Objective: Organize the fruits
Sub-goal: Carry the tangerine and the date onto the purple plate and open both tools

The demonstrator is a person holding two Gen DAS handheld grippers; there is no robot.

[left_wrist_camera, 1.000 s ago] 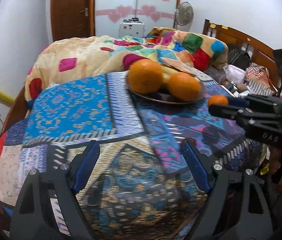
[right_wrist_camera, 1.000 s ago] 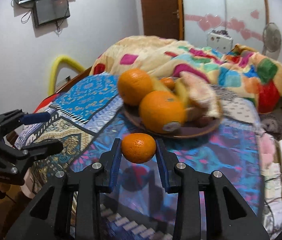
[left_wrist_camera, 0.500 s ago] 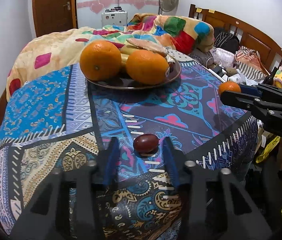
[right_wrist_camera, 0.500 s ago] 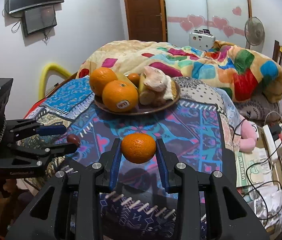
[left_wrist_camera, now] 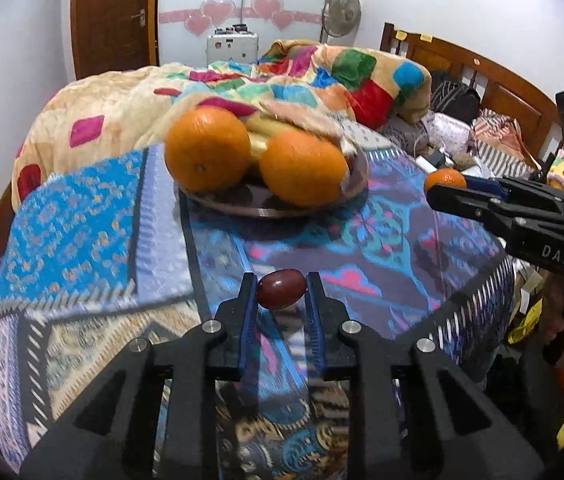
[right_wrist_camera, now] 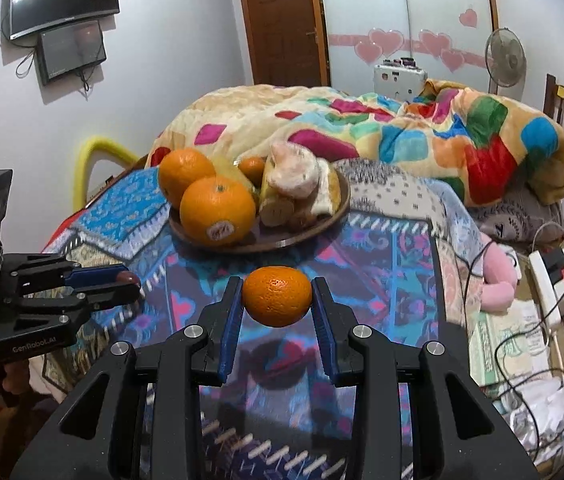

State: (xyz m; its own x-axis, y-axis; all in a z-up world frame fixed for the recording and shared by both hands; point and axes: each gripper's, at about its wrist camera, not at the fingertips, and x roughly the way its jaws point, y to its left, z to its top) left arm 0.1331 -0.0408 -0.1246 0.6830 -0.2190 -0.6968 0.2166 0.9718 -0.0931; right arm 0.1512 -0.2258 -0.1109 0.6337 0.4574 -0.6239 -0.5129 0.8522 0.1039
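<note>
Two large oranges [right_wrist_camera: 197, 196] on plate [right_wrist_camera: 314, 228]; each gripper holds one fruit.

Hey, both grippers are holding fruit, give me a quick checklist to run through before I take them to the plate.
1. Left gripper grip: jaws shut on the small dark red fruit. Ok.
2. Right gripper grip: jaws shut on the mandarin. Ok.
3. Both fruits lifted off the patterned cloth: seem to be, shadow visible under the mandarin. Ok.
4. Free room on the plate: two big oranges and a wrapped bundle fill most of it. Cannot tell.
5. Path to the plate: open cloth in front of both grippers. Ok.
6. Grippers apart from each other: yes, well separated. Ok.
</note>
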